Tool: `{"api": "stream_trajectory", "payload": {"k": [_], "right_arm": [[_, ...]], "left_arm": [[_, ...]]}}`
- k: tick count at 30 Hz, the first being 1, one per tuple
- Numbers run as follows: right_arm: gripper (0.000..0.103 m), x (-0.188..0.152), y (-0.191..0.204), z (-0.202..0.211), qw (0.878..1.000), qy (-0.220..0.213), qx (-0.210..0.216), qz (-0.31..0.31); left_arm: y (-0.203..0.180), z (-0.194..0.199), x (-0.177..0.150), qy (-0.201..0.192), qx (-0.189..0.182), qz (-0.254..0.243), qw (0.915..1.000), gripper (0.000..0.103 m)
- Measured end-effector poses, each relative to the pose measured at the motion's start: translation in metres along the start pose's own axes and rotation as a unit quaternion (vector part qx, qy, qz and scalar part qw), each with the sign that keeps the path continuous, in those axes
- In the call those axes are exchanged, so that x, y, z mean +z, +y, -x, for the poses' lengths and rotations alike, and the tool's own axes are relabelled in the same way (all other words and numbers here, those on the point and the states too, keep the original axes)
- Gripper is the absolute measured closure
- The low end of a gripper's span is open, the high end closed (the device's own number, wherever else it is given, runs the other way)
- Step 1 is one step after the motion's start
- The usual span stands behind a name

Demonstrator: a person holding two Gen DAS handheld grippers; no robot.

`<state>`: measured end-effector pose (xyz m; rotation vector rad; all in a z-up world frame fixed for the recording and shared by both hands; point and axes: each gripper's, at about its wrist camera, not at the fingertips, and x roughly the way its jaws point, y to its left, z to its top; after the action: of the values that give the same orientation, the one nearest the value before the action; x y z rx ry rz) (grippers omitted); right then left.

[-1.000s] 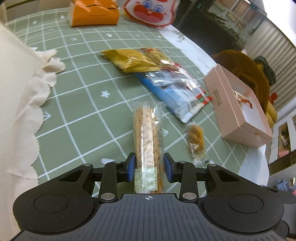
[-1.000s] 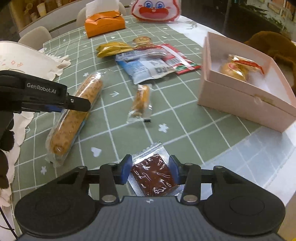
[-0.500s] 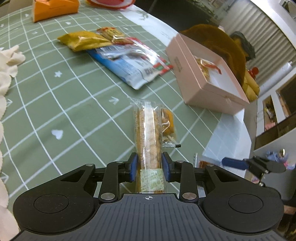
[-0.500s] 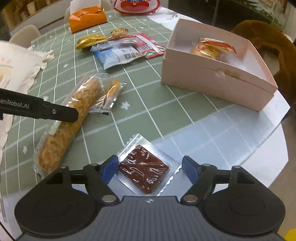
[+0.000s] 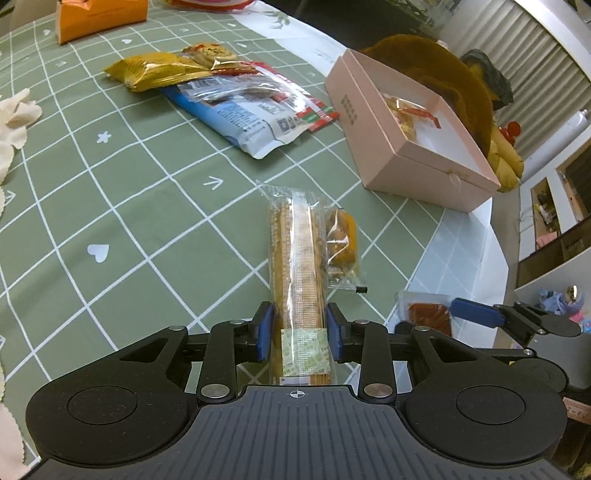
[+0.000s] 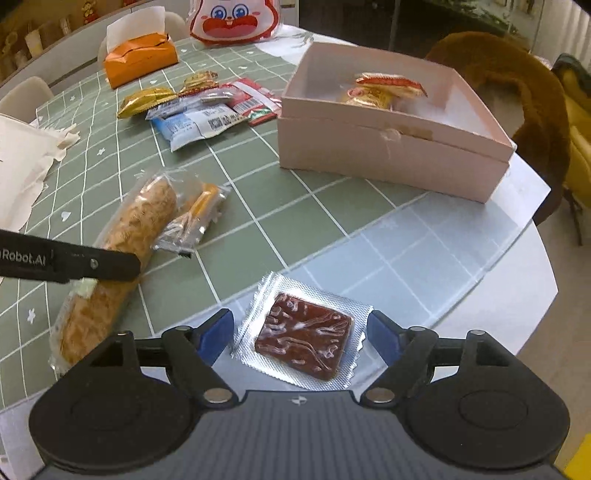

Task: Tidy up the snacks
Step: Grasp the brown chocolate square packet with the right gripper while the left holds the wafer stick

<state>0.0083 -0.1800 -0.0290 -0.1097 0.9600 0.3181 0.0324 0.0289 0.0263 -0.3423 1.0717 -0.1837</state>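
Observation:
My left gripper [image 5: 300,330] is shut on a long wrapped cracker stick [image 5: 298,258], also seen in the right wrist view [image 6: 122,254]. A small orange snack packet [image 5: 341,245] lies against its right side. My right gripper [image 6: 301,334] is open, with a flat dark-red snack in a silver wrapper [image 6: 304,341] lying on the table between its fingers. The open pink box [image 6: 391,147] stands beyond, holding a red-and-gold wrapped snack [image 6: 380,88]. The box also shows in the left wrist view [image 5: 406,147].
A pile of packets lies farther back: a gold one [image 6: 146,100], a blue-and-white one [image 6: 199,123] and a red one [image 6: 251,99]. An orange tissue box [image 6: 138,59] and a rabbit bag [image 6: 236,20] stand behind. White cloth [image 6: 22,166] lies left. The table edge [image 6: 517,314] is near right.
My right gripper has opened and let go of the dark-red snack, which now lies on the table. My left gripper has carried the cracker stick toward the small orange packet and the box.

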Motion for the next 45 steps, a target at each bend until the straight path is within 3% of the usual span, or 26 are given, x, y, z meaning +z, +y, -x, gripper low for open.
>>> {"api": "stream_trajectory", "payload": {"k": [2, 5, 6, 7, 8, 11, 15, 17, 18, 19, 21, 30, 32, 34, 45], "right_arm": [[0.044, 0.002, 0.006, 0.003, 1.0, -0.006, -0.004, 0.015], [0.054, 0.002, 0.01, 0.008, 0.999, -0.013, -0.006, 0.04], [0.071, 0.001, 0.009, 0.011, 0.999, -0.014, -0.004, 0.043], [0.097, 0.001, 0.007, 0.013, 0.999, -0.011, 0.0, 0.042], [0.103, 0.002, 0.003, 0.016, 0.999, -0.006, 0.008, 0.035], [0.102, 0.005, -0.009, 0.03, 0.999, -0.021, 0.024, 0.026], [0.102, 0.004, -0.023, 0.042, 0.999, -0.035, 0.032, 0.027], [0.094, 0.0, -0.031, 0.041, 0.999, -0.032, 0.033, 0.015], [0.078, -0.003, -0.035, 0.039, 0.999, -0.026, 0.035, 0.004], [0.054, -0.007, -0.039, 0.038, 0.999, -0.024, 0.037, -0.006], [0.035, -0.015, -0.042, 0.036, 0.999, -0.033, 0.032, -0.024], [0.035, -0.01, -0.03, 0.008, 0.999, -0.036, 0.028, -0.003], [0.041, -0.01, -0.023, 0.004, 0.999, -0.029, 0.018, 0.015], [0.056, -0.011, -0.016, 0.008, 0.999, -0.03, 0.014, 0.04], [0.056, -0.014, -0.027, 0.034, 0.998, -0.047, 0.015, 0.035]], "left_arm": [[0.001, 0.0, 0.0, -0.002, -0.002, 0.006, 1.0, 0.068], [0.001, 0.002, -0.003, -0.009, 0.001, 0.013, 0.9999, 0.069], [-0.001, 0.003, -0.004, -0.012, 0.004, 0.013, 0.9998, 0.07], [-0.003, 0.005, -0.005, -0.015, 0.005, 0.013, 0.9998, 0.07], [-0.007, 0.008, -0.005, -0.022, 0.002, 0.008, 0.9997, 0.07], [-0.025, 0.018, -0.001, -0.038, 0.0, -0.021, 0.999, 0.071], [-0.039, 0.019, -0.001, -0.031, 0.003, -0.038, 0.9988, 0.071], [-0.039, 0.016, -0.004, -0.021, 0.001, -0.031, 0.9993, 0.071], [-0.037, 0.014, -0.006, -0.013, -0.002, -0.025, 0.9996, 0.071], [-0.036, 0.012, -0.009, -0.008, -0.005, -0.02, 0.9998, 0.071], [-0.036, 0.008, -0.014, 0.001, -0.009, -0.015, 0.9998, 0.071], [-0.038, 0.007, -0.022, 0.015, -0.012, -0.014, 0.9997, 0.071], [-0.038, 0.008, -0.023, 0.016, -0.015, -0.014, 0.9997, 0.071], [-0.038, 0.009, -0.025, 0.017, -0.018, -0.015, 0.9996, 0.071], [-0.046, 0.011, -0.026, 0.016, -0.02, -0.028, 0.9993, 0.071]]}}
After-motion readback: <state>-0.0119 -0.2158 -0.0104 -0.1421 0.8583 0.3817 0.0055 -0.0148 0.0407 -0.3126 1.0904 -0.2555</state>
